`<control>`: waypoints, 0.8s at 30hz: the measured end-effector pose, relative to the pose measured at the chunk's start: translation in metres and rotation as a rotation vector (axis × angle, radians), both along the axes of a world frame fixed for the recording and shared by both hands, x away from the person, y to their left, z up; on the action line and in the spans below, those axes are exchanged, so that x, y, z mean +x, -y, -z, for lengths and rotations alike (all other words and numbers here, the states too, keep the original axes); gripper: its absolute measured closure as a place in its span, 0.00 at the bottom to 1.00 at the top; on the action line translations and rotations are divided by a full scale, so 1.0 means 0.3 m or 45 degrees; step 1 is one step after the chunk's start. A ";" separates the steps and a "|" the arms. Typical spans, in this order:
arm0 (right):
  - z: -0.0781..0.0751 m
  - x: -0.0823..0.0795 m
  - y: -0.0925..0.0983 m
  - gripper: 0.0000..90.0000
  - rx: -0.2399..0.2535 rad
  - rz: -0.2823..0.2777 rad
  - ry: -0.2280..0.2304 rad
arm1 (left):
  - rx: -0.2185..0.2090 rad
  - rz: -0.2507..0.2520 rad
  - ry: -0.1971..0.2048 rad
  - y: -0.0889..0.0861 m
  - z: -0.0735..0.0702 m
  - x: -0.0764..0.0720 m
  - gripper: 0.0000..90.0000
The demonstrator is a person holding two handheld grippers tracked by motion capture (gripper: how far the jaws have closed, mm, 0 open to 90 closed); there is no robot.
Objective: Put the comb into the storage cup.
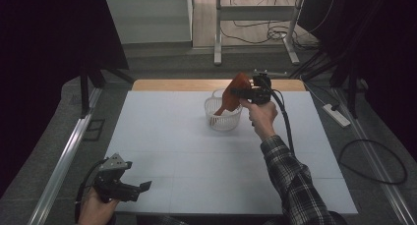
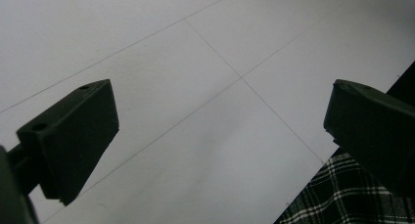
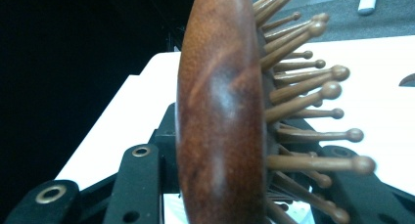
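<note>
Your right gripper (image 1: pixel 244 93) holds the hairbrush (image 1: pixel 232 93) at the far middle of the table (image 1: pixel 196 151), its handle end down inside the basket (image 1: pixel 222 115). Your left gripper (image 1: pixel 129 187) sits over the near left corner, well apart from them.

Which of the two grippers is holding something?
The right gripper, clamped on the wooden hairbrush above the white basket; the left gripper stands open over the table.

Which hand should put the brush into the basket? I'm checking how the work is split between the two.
The right one, most likely. The right gripper is shut on the wooden hairbrush directly over the white basket, while the left gripper hangs open at the table's near corner.
</note>
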State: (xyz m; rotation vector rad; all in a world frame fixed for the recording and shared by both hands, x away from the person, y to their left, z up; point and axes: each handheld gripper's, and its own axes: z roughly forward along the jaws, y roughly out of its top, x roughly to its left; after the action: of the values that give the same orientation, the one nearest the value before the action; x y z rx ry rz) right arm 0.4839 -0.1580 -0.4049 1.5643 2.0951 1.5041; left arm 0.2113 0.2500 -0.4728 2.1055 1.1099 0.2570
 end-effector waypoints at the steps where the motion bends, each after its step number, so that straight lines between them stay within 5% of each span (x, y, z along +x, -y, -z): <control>1: 0.005 0.000 0.001 0.60 0.000 0.001 -0.004 | 0.001 -0.001 0.000 0.000 0.000 0.000 0.00; 24: 0.073 0.010 0.056 0.53 0.060 0.065 -0.044 | 0.017 0.002 -0.005 0.004 0.000 0.001 0.01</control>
State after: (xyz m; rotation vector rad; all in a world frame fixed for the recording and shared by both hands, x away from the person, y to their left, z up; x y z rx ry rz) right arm 0.4869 -0.1748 -0.4267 1.6583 2.0353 1.5307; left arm 0.2115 0.2488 -0.4729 2.1193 1.1119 0.2601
